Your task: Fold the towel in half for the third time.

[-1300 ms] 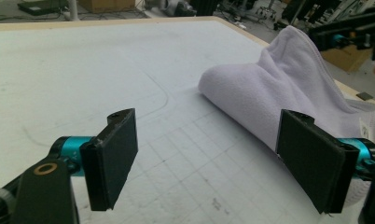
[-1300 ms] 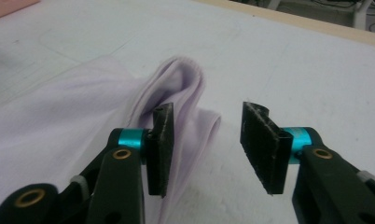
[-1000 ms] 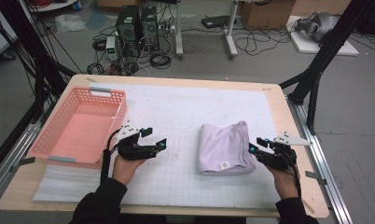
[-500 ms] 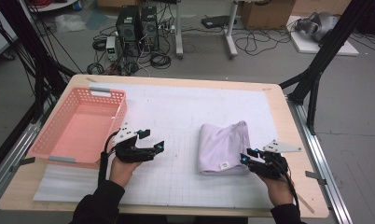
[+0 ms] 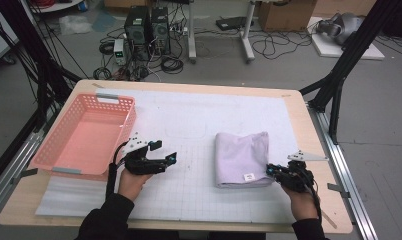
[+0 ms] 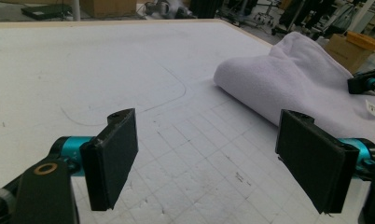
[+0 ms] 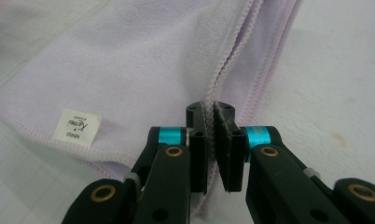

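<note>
High view: a folded lilac towel is laid on the white gridded mat of the worktop, right of centre, with a small white label near its front edge. The right tongs are set at the towel's front right corner. Right gripper view: the right tongs have just been closing and are clamped on the towel's stitched hem. The left tongs are held wide apart above bare mat, well clear of the towel, with nothing between them. A pink plastic basket is placed at the worktop's left edge.
</note>
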### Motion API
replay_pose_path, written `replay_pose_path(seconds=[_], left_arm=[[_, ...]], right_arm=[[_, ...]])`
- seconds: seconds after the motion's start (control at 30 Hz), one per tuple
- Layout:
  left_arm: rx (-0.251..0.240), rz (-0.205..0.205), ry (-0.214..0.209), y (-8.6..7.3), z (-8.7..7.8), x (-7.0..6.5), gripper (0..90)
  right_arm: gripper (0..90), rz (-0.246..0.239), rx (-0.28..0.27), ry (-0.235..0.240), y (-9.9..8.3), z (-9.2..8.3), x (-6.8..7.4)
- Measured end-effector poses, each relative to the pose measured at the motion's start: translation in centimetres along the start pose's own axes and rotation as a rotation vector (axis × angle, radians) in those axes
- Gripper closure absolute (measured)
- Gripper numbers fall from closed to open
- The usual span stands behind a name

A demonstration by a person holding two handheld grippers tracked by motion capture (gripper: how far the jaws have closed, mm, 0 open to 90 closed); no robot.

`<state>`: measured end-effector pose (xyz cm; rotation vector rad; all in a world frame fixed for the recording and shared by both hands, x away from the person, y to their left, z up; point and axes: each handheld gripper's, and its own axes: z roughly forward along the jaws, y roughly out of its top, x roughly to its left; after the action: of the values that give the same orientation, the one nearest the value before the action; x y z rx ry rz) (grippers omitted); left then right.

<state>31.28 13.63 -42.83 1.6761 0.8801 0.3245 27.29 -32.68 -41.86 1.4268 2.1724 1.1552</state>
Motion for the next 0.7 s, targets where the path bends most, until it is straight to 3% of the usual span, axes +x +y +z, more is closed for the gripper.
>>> replay_pose_path(seconds=[0.07,0.13,0.23,0.33,0.47,0.6,0.7], left_arm=[[0.002,-0.002,0.0,0.0,0.0,0.0,21.4],[0.006,-0.001,-0.001,-0.1,0.0,0.0,21.4],[0.008,-0.001,0.001,-0.1,0.1,0.0,21.6],[0.011,-0.005,0.005,-0.1,0.1,0.1,21.7],[0.014,-0.01,0.001,-0.2,0.1,0.2,21.7],[0.011,-0.009,0.0,-0.2,0.1,0.2,21.8],[0.004,-0.007,0.002,-0.1,-0.1,0.2,21.8]], right_arm=[[83.0,0.007,0.03,-0.034,-0.1,-0.1,-0.2],[74.3,0.025,0.082,-0.04,-0.2,0.3,-0.5],[61.4,0.035,0.041,-0.052,0.0,0.0,-0.7],[49.4,0.004,-0.053,-0.066,1.3,-0.8,-0.5],[45.0,-0.08,-0.138,-0.029,3.5,-0.4,0.3],[44.2,-0.153,-0.154,0.005,6.5,1.8,0.9],[44.7,-0.208,-0.119,0.021,8.6,3.7,1.7]])
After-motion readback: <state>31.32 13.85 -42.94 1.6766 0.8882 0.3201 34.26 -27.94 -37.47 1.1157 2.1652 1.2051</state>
